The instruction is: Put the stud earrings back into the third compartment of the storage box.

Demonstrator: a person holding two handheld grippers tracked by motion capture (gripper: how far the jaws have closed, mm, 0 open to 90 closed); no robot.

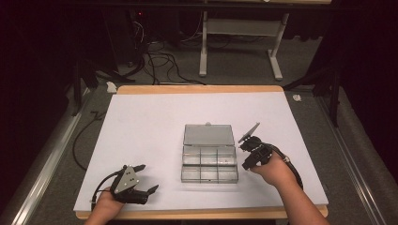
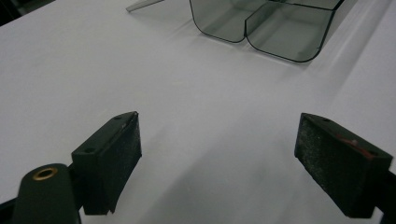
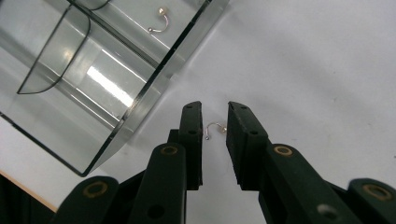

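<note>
Right hand-held gripper [image 3: 214,135], jaws narrowed, is straddling small curved silver earring [image 3: 215,128] beside clear compartmented box [image 1: 209,159]; advise closing gently; left hand-held gripper [image 2: 217,158] is gaping wide.

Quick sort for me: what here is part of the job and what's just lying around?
In play: clear compartment box, lid open; earring inside one compartment; second earring on the white mat between the right gripper jaws; left gripper, open, idle.

Just around: cables and table legs on the floor beyond.
</note>
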